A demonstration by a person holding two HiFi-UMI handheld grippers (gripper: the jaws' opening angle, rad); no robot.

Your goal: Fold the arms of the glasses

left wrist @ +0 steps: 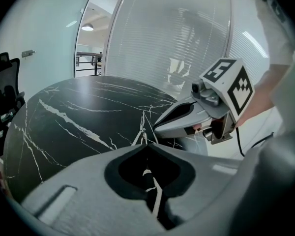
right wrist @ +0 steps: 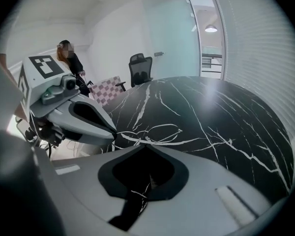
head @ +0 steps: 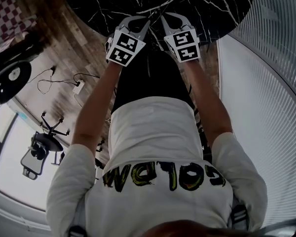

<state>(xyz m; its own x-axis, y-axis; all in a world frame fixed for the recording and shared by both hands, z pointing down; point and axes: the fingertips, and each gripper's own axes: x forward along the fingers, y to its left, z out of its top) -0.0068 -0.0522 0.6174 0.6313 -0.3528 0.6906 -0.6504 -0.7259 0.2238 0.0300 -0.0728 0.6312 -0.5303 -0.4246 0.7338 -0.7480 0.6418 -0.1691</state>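
While both grippers hang over the near edge of the table (right wrist: 226, 117), we judge the folding not yet begun: this looks like the approach step. The left gripper (left wrist: 145, 142) has its jaws clenched tip to tip, and we see nothing gripped between them. The right gripper (right wrist: 146, 144) is likewise clenched and empty. The two point down at a slant, side by side, with their tips close together.

What we take for the glasses (right wrist: 160, 132) is a thin pale wire outline lying on the table just beyond the right jaws' tips. It is so fine that we can hardly tell it from the white veins in the black marble. We cannot tell whether its arms stand out or lie flat.

Next, as we judge it, one gripper must steady the frame while the other nudges an arm inward at the hinge. Thin wire calls for a light, well-aimed touch, and it may skid on the smooth table.

We see no case, tray or other container in any view.
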